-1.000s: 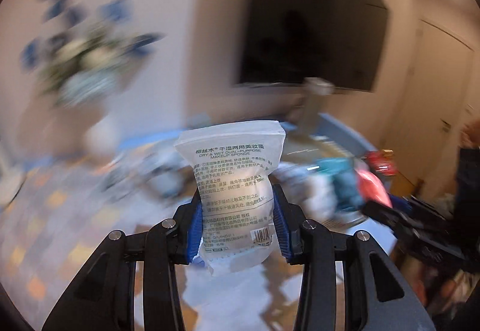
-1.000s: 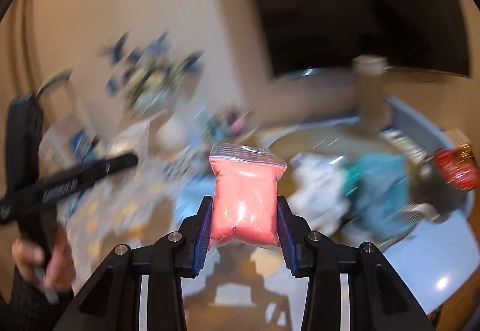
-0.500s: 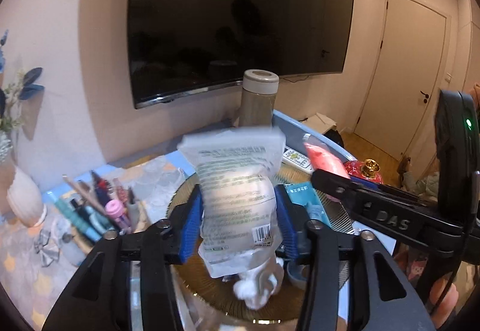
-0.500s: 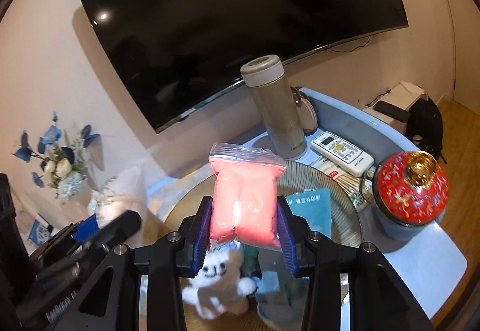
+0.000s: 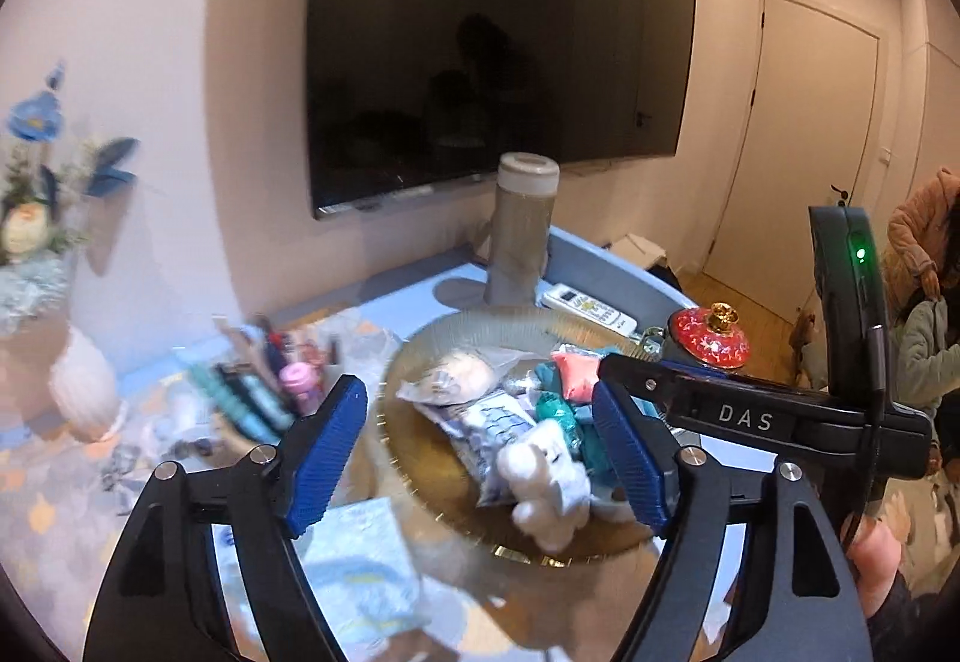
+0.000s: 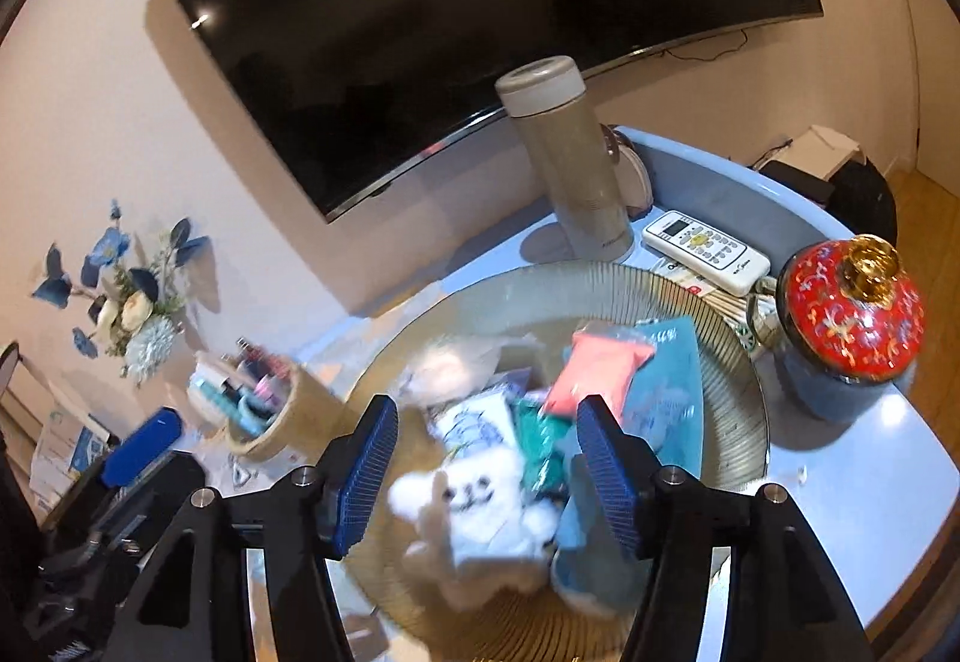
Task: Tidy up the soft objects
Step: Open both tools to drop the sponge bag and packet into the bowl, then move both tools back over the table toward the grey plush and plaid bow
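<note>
Both grippers, left [image 5: 480,458] and right [image 6: 486,467], have just been opening, jaws apart and empty, above the ribbed glass bowl [image 6: 735,356] holding the pink pouch [image 6: 591,371].

My left gripper [image 5: 480,452] is black plastic, two angled arms with silver screws at the joints and ribbed blue pads [image 5: 327,455] on the fingers. My right gripper [image 6: 486,464] is built alike: black frame, silver screws, blue ribbed pads [image 6: 603,467]. From the left camera its side reads "DAS" in pale letters, with a green light and a dark cable on its handle.
</note>
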